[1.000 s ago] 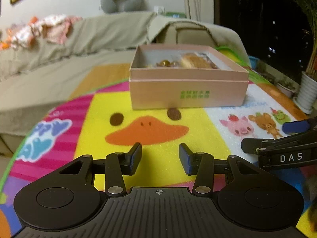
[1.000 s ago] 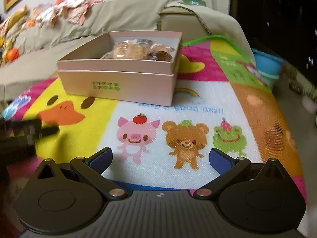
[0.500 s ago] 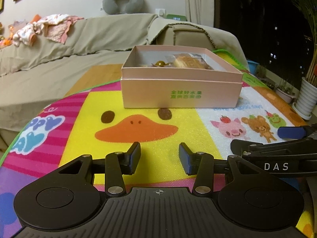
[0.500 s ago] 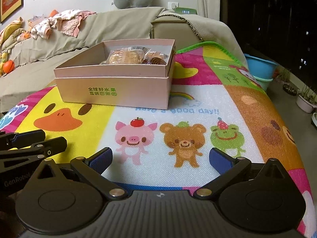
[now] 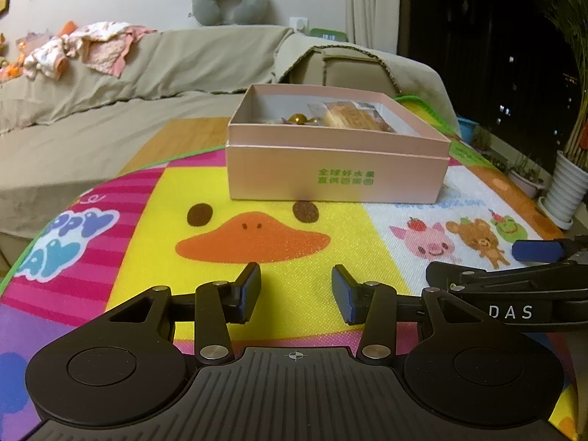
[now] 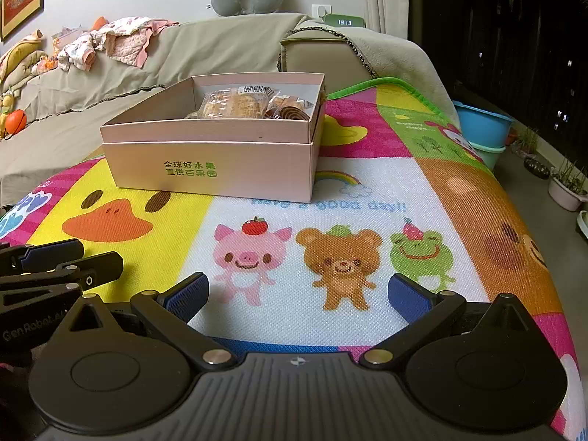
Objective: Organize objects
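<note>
Side by side, left tool (image 5: 296, 290) and right tool (image 6: 298, 293) tilt downward over the mat (image 6: 367, 183), open, empty.

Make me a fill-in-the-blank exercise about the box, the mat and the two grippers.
1. The pink box sits on the mat just behind the cartoon ____.
2. The lettering on the box front is ____ in colour.
3. The left hand-held gripper has its jaws ____, with nothing between them.
4. Between the right hand-held gripper fingers, the mat shows a pig and a ____.

Missing words: duck; green; open; bear
</note>
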